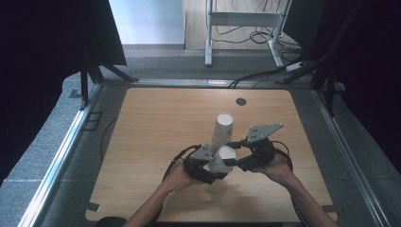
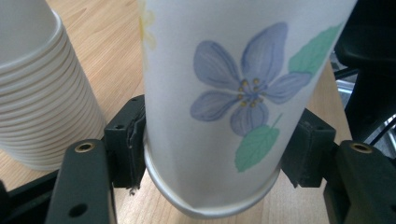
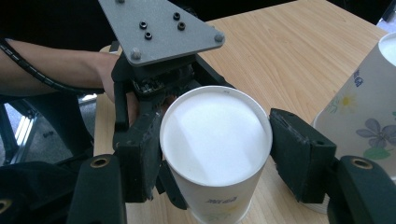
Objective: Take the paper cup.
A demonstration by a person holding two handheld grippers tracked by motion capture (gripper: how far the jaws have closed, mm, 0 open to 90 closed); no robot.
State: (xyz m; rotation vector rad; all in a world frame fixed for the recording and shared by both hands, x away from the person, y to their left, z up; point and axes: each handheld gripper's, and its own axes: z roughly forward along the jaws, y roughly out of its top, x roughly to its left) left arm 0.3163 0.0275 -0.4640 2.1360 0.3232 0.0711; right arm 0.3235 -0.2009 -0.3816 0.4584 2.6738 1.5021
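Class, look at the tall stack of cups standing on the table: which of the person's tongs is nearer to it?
Left. The left tongs sit just below the stack; the right tongs lie farther off to its right.

Flower-printed white paper cup [image 2: 219,112]: rim end cut off at 12 o'clock edge, left gripper view | tall stack of white paper cups [image 2: 37,93]: cropped at 9 o'clock edge, top unseen | same cup [image 3: 215,140]: lower end cut off at 6 o'clock, right gripper view, printed lettering illegible | light wooden table [image 1: 156,127]: near edge partly hidden by forearms.
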